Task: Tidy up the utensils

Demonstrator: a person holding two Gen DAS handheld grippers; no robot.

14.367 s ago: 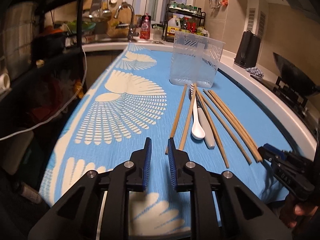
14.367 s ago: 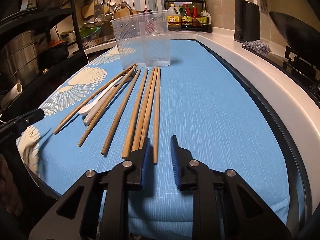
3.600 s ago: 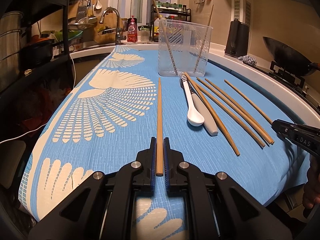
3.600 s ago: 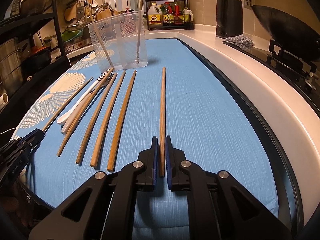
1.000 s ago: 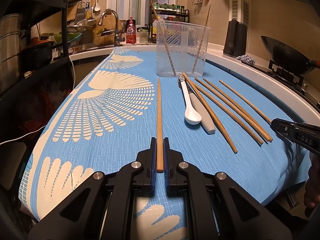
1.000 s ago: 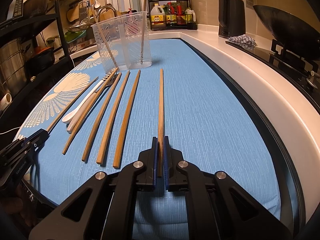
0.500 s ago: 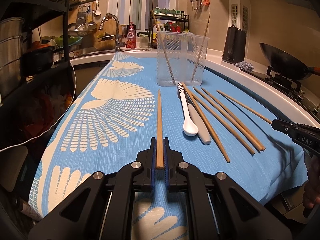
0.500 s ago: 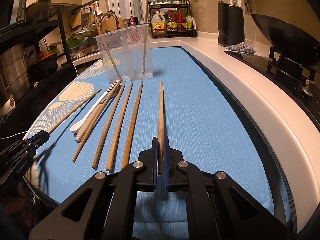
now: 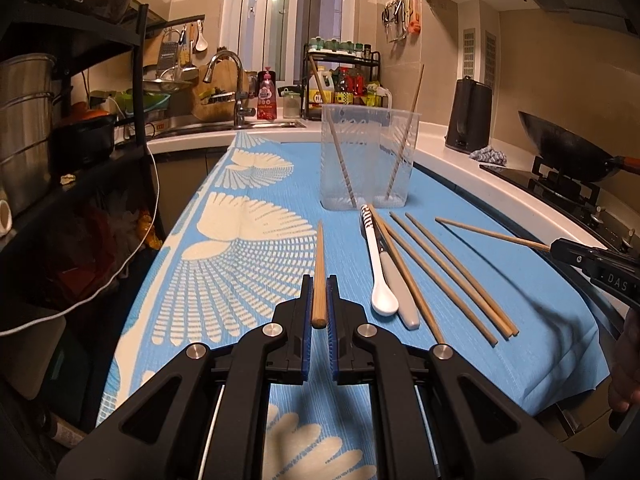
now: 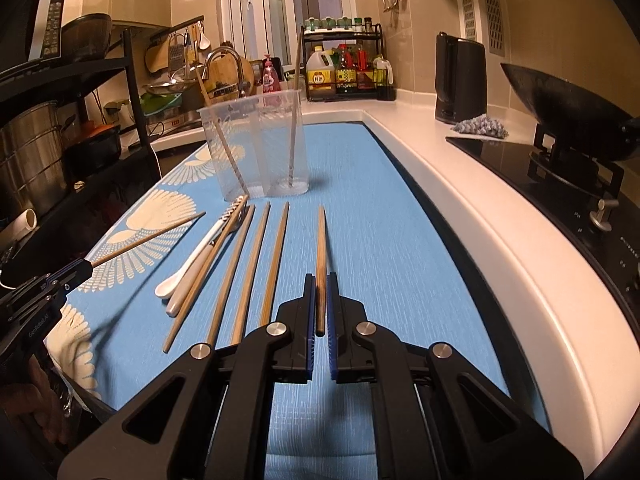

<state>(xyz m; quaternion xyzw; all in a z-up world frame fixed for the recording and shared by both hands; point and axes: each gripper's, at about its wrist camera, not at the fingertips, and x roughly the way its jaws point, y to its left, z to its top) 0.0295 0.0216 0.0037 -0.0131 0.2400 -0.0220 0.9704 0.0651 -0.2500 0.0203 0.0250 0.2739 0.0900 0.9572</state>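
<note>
My left claw (image 9: 319,300) is clenched on one chopstick (image 9: 319,264), my right claw (image 10: 319,304) on another chopstick (image 10: 320,256). Both chopsticks are clear of the tabletop (image 10: 380,216); the clear container (image 9: 368,160) near its far edge holds two.

Open blue cloth (image 10: 384,216) runs right of the loose chopsticks (image 10: 256,268); a clear container (image 10: 256,148) blocks the desk's far end.
</note>
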